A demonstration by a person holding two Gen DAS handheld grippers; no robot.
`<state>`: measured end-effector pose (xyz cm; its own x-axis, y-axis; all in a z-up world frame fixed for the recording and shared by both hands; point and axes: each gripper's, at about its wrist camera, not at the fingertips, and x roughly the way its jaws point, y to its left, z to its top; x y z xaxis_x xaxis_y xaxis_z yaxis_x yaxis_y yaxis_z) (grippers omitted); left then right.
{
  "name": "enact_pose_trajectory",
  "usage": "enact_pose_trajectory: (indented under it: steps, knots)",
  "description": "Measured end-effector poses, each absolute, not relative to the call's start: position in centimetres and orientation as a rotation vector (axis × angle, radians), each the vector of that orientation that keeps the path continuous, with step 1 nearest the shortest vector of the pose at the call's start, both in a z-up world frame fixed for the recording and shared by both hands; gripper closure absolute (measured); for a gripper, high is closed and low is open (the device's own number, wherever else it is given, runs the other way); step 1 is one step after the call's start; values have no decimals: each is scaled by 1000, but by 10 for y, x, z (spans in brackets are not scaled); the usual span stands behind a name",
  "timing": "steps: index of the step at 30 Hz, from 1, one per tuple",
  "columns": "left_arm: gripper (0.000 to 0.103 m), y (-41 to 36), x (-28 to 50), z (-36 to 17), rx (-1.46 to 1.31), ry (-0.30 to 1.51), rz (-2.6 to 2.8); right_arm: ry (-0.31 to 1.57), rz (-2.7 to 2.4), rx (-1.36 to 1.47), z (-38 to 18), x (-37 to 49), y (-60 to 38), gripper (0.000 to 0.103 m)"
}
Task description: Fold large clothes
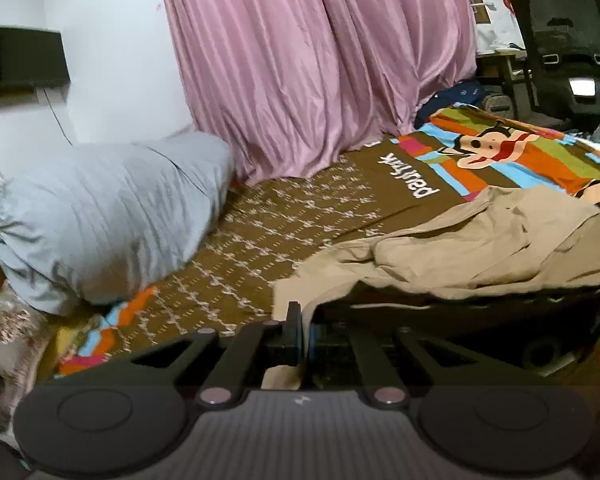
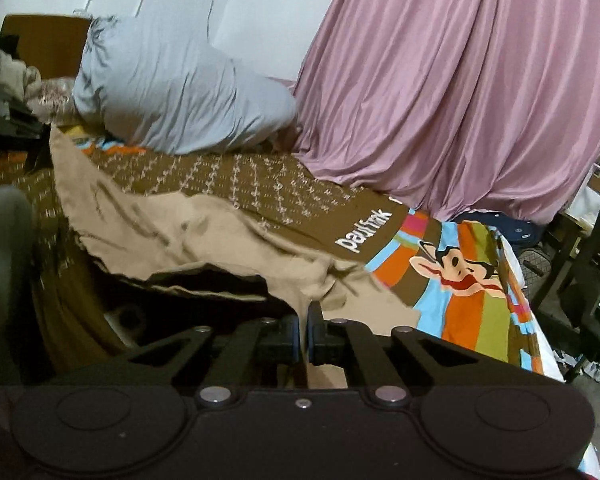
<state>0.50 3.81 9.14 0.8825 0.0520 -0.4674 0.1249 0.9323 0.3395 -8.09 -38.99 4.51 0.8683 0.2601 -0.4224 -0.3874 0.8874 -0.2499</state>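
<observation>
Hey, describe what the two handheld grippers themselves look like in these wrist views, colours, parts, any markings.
Both look alike. The left gripper and right gripper are matte black, with angled linkage bars, silver pivot pins and two round discs moulded into a broad base. The finger pads have blue edges. The left base carries a small pale mark at its centre. No cables or sleeves show.

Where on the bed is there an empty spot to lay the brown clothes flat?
The free patch is the brown patterned bedsheet, bordered by the grey pillow, the pink curtain and the tan garment. The striped cartoon end is mostly bare too. It is crowded near both grippers, where the garment bunches.
</observation>
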Motion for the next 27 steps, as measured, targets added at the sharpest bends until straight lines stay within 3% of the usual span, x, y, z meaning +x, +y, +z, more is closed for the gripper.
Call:
enact_pose_trajectory:
  steps: [16, 19, 22, 23, 24, 25, 26, 27]
  knots:
    - [97, 29, 205, 44, 359, 661, 19, 505, 194, -270, 12, 113, -392, 97]
    - [95, 37, 252, 20, 286, 764, -7, 546, 167, -255, -7, 154, -392, 88]
    - [84, 60, 280, 4, 131, 856, -54, 612, 169, -134, -27, 187, -403, 78]
    - [69, 70, 284, 1, 66, 872, -75, 623, 170, -90, -30, 190, -406, 68]
    - [44, 80, 284, 1, 17, 867, -84, 629, 174, -40, -34, 194, -411, 59]
    - [32, 92, 279, 3, -41, 837, -96, 632, 185, 16, -37, 194, -417, 53]
    - [14, 102, 273, 6, -79, 801, -102, 628, 191, 56, -39, 193, -422, 40]
    - [7, 113, 265, 10, -117, 756, -101, 620, 190, 81, -38, 189, -426, 32]
